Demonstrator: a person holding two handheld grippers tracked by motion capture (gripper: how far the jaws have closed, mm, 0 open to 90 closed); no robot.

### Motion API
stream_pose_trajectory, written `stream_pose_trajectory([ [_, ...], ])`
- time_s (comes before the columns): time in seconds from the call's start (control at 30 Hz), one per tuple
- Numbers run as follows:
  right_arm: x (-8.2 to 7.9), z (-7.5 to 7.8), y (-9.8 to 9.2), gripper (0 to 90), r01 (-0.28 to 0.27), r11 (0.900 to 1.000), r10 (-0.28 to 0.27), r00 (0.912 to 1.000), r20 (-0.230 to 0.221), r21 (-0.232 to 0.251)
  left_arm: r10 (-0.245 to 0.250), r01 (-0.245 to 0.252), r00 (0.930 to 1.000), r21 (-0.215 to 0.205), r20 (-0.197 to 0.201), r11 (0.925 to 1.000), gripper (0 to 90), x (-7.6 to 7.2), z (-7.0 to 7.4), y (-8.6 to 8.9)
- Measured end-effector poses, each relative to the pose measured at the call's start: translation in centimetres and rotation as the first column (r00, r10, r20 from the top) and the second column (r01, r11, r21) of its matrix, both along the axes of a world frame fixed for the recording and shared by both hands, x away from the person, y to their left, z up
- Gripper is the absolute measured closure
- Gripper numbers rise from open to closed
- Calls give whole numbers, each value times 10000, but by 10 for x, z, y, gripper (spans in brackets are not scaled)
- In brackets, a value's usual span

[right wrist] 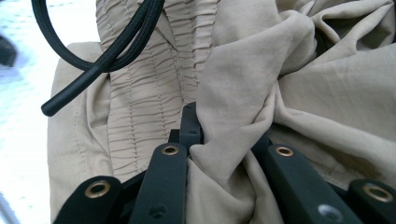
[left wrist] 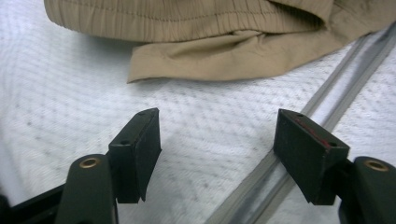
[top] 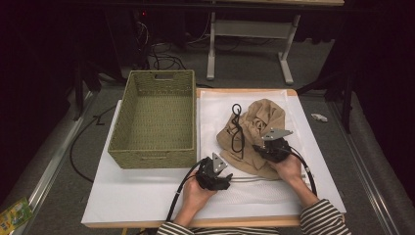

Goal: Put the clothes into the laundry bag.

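On white mesh sheeting point(top: 254, 188), right gripper point(top: 275, 147) jaws pinch beige garment point(top: 259, 125); left gripper point(top: 215, 172) gapes.

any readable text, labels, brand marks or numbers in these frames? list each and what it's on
No readable text.
Green-yellow packet on the floor at bottom left: carries print, too small and blurred to read.
Small white item on the floor right of the table: no legible marking.
Beige garment, woven basket and both grippers: no label or lettering seen.
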State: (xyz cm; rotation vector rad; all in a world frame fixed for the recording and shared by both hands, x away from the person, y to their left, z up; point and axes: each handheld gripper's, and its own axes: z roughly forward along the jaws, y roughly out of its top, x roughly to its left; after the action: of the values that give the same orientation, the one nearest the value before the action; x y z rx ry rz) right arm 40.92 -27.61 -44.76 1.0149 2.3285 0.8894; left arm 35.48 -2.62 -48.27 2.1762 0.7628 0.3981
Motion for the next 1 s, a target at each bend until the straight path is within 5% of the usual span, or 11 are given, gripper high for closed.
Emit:
stream_pose_trajectory([
  [0.43,-1,5,-23,767,592,9980,-592,9982,8,228,-472,473,9989,97,-31,9988,298,-2,0,-11],
  [0.6,-3,5,-23,756,548,9983,-547,9985,-84,198,-52,52,10000,169,-7,9998,313,2,0,-14],
  [0.7,-2,3,-23,646,381,9985,-374,9991,-174,397,148,-151,9999,322,77,9994,366,5,1,-16],
  [0.8,-3,2,-18,398,196,9985,-182,9994,-280,518,217,-217,9998,441,10,9988,433,10,3,-18],
  [0.9,-8,-1,-6,242,-167,9998,165,9994,-309,-56,120,-116,9999,444,-92,9989,507,15,4,-21],
  [1.0,-6,-10,5,222,-281,9973,250,9986,-460,-682,-28,34,9998,326,-206,9995,568,18,4,-22],
])
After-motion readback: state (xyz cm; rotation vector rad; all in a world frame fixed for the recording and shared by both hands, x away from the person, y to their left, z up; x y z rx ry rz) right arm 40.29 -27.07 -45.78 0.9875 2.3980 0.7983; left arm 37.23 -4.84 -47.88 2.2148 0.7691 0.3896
